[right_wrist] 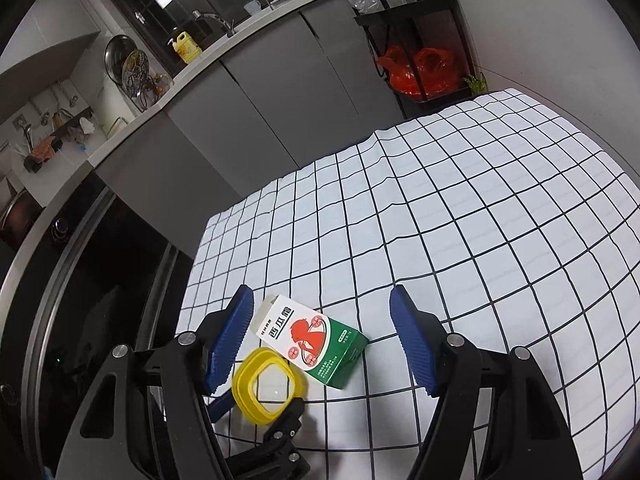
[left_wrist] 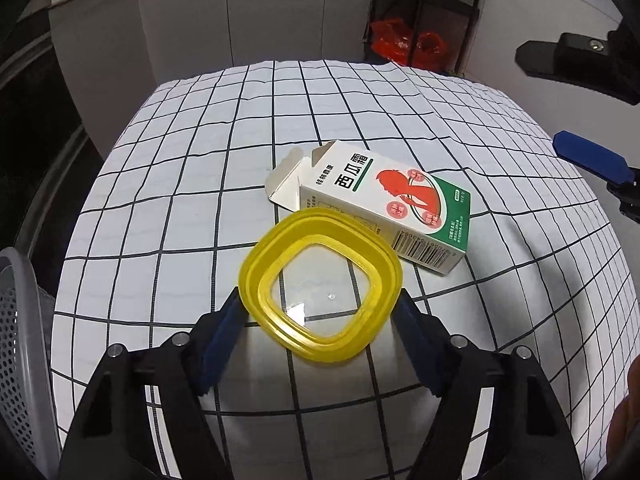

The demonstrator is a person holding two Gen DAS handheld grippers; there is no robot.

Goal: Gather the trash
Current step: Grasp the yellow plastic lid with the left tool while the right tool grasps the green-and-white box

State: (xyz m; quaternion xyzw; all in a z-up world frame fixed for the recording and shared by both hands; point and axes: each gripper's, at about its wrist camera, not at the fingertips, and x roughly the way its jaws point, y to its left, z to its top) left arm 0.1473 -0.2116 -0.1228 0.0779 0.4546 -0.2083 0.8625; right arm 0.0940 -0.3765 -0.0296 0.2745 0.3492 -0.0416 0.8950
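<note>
While our left tool (left_wrist: 320, 312) clamps the yellow square plastic lid (left_wrist: 320, 288) just before the white-and-green cardboard box (left_wrist: 384, 208) on the checked desk (left_wrist: 200, 160), our right tool (right_wrist: 322, 336) gapes wide — above that box.

My left fingers (left_wrist: 224, 320) covered the flanks of the yellow lid (left_wrist: 320, 288). The lid hid one corner of the carton (left_wrist: 384, 204). The left frame edge cut the mesh basket (left_wrist: 16, 344). Carton print stayed illegible.
</note>
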